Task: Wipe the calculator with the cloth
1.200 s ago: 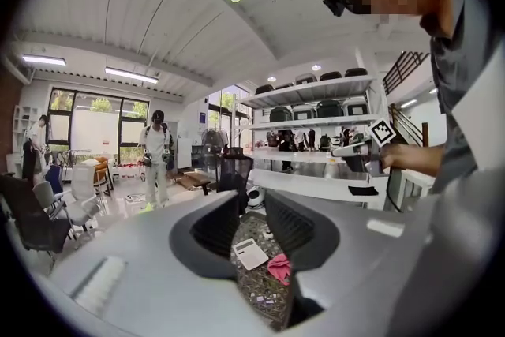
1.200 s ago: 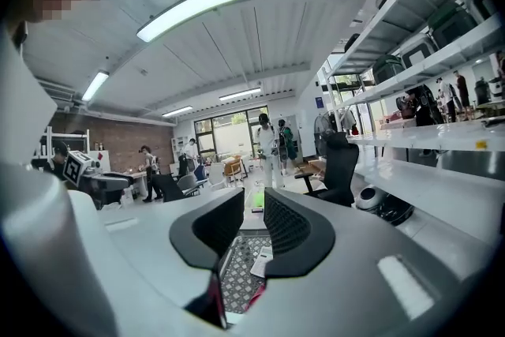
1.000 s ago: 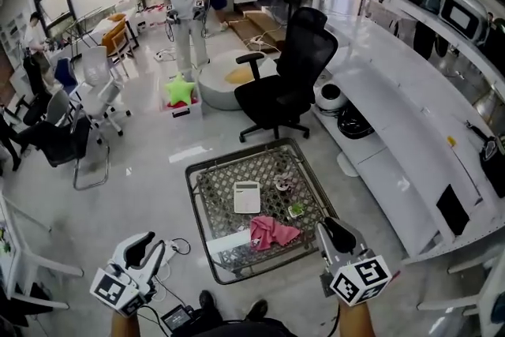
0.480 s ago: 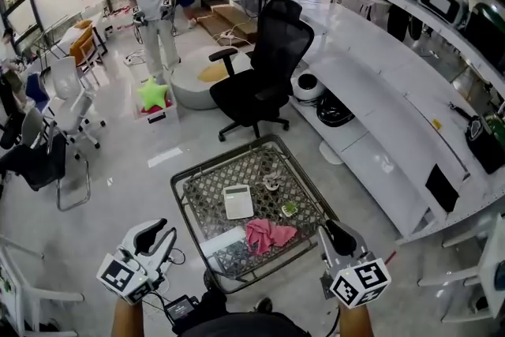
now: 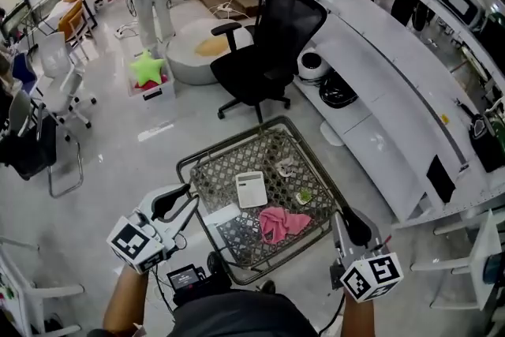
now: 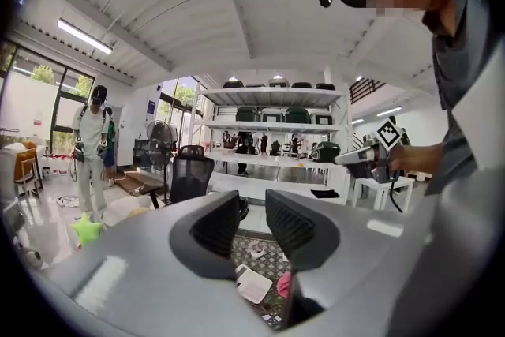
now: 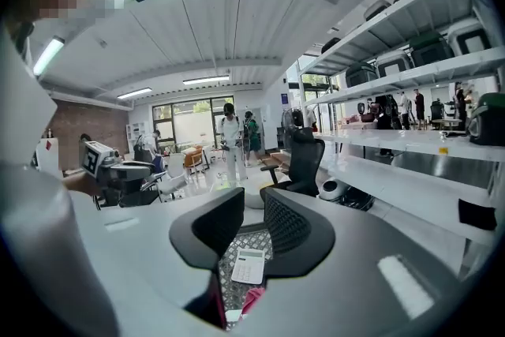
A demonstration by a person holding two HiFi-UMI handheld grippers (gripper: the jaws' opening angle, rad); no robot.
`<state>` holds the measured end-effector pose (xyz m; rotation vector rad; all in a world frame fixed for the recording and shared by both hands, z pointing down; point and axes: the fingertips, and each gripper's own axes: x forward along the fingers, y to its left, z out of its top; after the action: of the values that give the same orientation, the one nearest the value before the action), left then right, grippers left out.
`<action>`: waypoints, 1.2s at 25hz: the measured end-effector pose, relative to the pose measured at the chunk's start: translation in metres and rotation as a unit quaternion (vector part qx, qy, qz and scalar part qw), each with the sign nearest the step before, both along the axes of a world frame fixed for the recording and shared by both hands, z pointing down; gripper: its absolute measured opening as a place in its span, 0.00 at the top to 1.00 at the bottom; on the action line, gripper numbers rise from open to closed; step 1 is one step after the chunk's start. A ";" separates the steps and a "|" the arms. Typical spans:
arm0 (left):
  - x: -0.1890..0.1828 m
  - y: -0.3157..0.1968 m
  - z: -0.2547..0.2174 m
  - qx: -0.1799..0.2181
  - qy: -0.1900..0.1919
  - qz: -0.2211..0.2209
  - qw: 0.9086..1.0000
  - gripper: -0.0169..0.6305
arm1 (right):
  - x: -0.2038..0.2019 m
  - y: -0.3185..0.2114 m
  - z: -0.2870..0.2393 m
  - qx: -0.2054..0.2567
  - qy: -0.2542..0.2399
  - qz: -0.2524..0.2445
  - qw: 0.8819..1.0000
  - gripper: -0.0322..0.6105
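Pink cloth [image 5: 282, 223], white calculator [image 5: 252, 189] just beside

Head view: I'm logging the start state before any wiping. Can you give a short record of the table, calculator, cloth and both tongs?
table: low, lattice top
calculator: white, lying flat mid-table
cloth: pink, crumpled, nearer the person than the calculator, seemingly not touching it
left tongs: open, empty, held off the table
right tongs: open, empty, held off the table
wiping: not yet begun
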<state>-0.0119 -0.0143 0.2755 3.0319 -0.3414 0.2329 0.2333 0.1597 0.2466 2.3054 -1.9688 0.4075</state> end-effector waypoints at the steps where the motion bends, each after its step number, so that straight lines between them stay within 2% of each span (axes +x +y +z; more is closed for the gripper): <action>1: 0.000 -0.006 0.004 -0.002 0.002 0.005 1.000 0.81 | -0.003 -0.005 0.002 -0.005 0.000 0.002 1.000 0.86; 6: 0.000 -0.028 0.011 -0.027 0.002 0.024 0.999 0.81 | -0.015 -0.022 0.015 -0.020 0.000 0.013 1.000 0.85; 11: -0.004 -0.054 0.022 -0.025 0.021 0.044 0.998 0.81 | -0.024 -0.038 0.016 -0.033 0.007 0.030 0.999 0.85; 13: -0.003 -0.059 0.024 -0.038 0.018 0.047 0.998 0.81 | -0.026 -0.044 0.019 -0.041 0.010 0.034 0.999 0.85; 16: -0.006 -0.070 0.038 -0.028 0.021 0.049 0.998 0.81 | -0.031 -0.051 0.027 -0.058 0.011 0.036 0.998 0.85; 20: -0.009 -0.075 0.046 -0.038 0.027 0.042 0.998 0.81 | -0.032 -0.057 0.043 -0.079 0.004 0.031 0.996 0.85; 25: -0.011 -0.073 0.064 -0.054 0.005 0.024 0.998 0.81 | -0.023 -0.073 0.076 -0.101 -0.019 0.005 0.995 0.83; 28: -0.004 -0.070 0.069 -0.069 -0.023 0.006 0.997 0.81 | -0.013 -0.083 0.100 -0.109 -0.037 -0.015 0.993 0.83; 30: 0.002 -0.068 0.069 -0.074 -0.029 -0.011 0.997 0.81 | -0.003 -0.087 0.118 -0.123 -0.046 -0.029 0.991 0.83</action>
<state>-0.0099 -0.0827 0.3449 2.8798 -0.3445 0.3284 0.2301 0.0725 0.3645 2.1073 -1.8983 0.7198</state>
